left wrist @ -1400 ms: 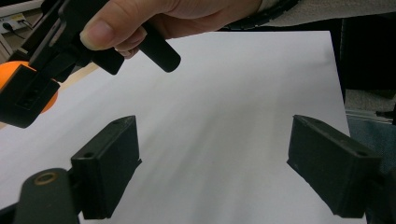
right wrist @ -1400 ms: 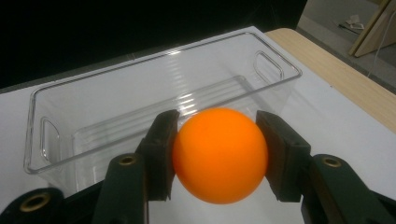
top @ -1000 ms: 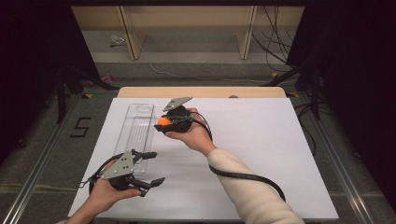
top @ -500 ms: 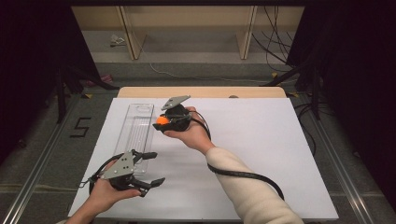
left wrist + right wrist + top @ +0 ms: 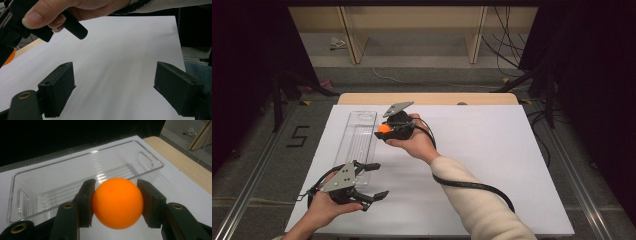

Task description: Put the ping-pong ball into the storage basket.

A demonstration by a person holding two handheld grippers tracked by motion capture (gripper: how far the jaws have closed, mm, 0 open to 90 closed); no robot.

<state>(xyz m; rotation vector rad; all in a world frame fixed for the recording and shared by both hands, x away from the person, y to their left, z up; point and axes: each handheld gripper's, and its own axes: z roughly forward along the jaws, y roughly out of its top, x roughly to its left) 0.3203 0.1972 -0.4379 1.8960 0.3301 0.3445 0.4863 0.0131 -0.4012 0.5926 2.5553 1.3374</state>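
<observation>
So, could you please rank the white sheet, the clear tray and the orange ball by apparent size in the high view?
1. White sheet, largest by far.
2. Clear tray, a long narrow bin.
3. Orange ball, smallest, held in the right gripper.

The right gripper is built of black parts with blocky rectangular jaws, brass-coloured screw fittings being set at the jaw bases, and a grey three-cornered plate is carried on top. The left gripper is made the same way, its grey plate dotted with small dark holes. A cream long sleeve is worn on the right arm, and a thick black ribbed cable is trailed across it.
</observation>
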